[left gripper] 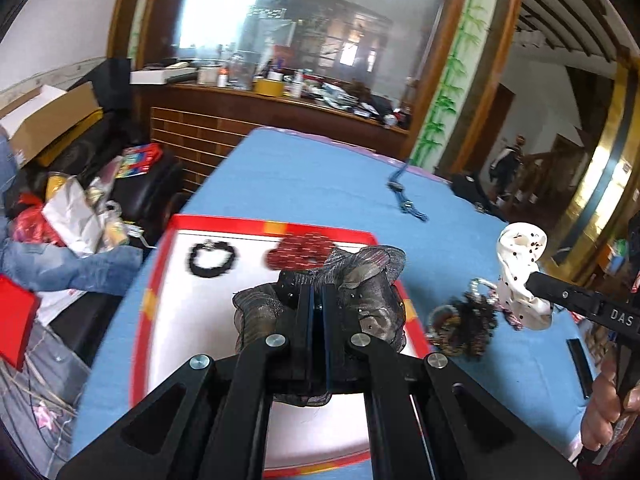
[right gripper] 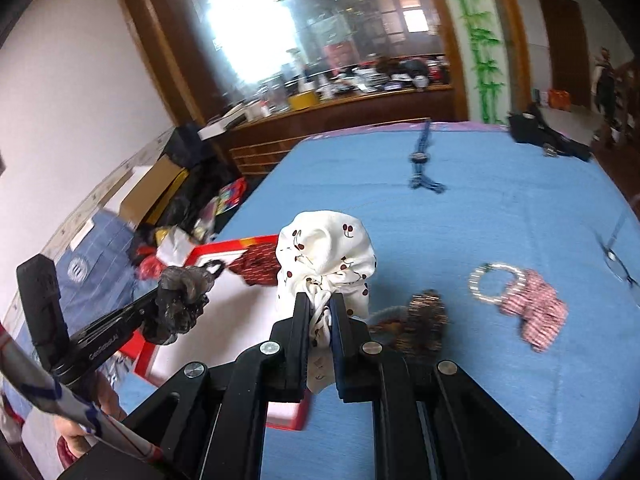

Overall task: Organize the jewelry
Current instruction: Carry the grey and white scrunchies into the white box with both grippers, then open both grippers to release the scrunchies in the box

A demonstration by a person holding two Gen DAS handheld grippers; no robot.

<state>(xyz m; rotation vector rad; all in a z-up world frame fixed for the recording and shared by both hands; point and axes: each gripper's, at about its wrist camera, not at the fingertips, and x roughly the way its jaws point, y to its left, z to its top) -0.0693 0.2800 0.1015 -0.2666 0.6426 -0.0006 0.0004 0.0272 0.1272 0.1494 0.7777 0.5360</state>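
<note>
My left gripper [left gripper: 317, 294] is shut on a grey sheer scrunchie [left gripper: 368, 280], held over a red-rimmed white tray [left gripper: 256, 227]. On the tray lie a black bracelet [left gripper: 212, 258] and a red scrunchie [left gripper: 304, 250]. My right gripper [right gripper: 320, 304] is shut on a white cherry-print scrunchie [right gripper: 324, 252], above the tray's right edge; the same scrunchie [left gripper: 520, 268] shows at the right of the left wrist view. The left gripper with the grey scrunchie [right gripper: 180, 300] appears at the left of the right wrist view.
On the blue tablecloth [right gripper: 500, 208] lie a dark beaded scrunchie [right gripper: 424, 316], a pearl bracelet [right gripper: 496, 280] beside a pink checked scrunchie [right gripper: 536, 312], and a blue strap item [right gripper: 420, 164]. Clutter and boxes [left gripper: 52, 120] lie beyond the table's left edge. A black bag [right gripper: 536, 132] sits far right.
</note>
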